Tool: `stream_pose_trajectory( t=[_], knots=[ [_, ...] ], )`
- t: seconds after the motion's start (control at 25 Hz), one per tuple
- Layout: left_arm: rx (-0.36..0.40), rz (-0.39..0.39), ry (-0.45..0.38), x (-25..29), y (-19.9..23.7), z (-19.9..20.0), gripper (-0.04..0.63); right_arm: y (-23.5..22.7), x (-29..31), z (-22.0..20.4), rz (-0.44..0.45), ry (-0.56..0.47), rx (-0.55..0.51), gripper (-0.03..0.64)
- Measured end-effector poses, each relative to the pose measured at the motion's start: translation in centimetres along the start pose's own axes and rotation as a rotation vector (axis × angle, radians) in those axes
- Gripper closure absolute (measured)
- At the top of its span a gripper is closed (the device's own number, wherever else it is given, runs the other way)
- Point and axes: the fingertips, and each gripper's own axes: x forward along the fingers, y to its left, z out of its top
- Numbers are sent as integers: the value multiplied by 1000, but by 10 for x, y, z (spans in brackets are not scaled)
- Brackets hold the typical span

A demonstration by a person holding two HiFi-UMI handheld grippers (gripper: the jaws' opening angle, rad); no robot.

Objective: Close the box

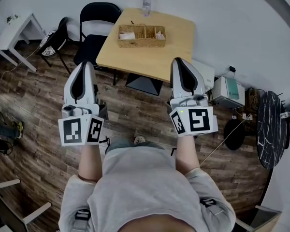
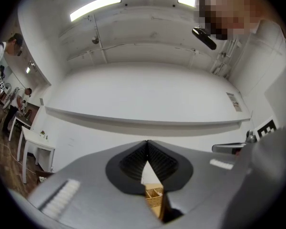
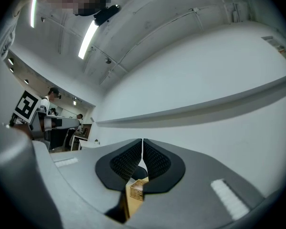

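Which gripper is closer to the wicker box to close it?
Right, probably, but only slightly: the right gripper sits a little nearer the wicker box than the left gripper. Both are shut and short of it.

Item: rectangular tan woven-wicker box (image 1: 141, 36), shallow, with straight walls. State: top open, interior exposed. Interior: two cross partitions make three compartments in a row. White items (image 1: 127, 35) lie in the left compartment and in the right one; the contents of the middle one cannot be made out. Pose: upright, flat on its base. Location: on a light wooden table (image 1: 181, 40), on the far half of the top, nearer the left corner, clear of every edge.
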Motion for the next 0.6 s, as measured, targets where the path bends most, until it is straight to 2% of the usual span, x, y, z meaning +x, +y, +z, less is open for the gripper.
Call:
stream_pose_trajectory(
  t=[0.24, 0.6],
  knots=[
    [3, 15, 11, 20, 1, -7, 538, -11, 16, -7, 16, 0, 14, 606],
    [-4, -25, 6, 74, 13, -24, 538, -28, 63, -21, -5, 9, -4, 606]
  ],
)
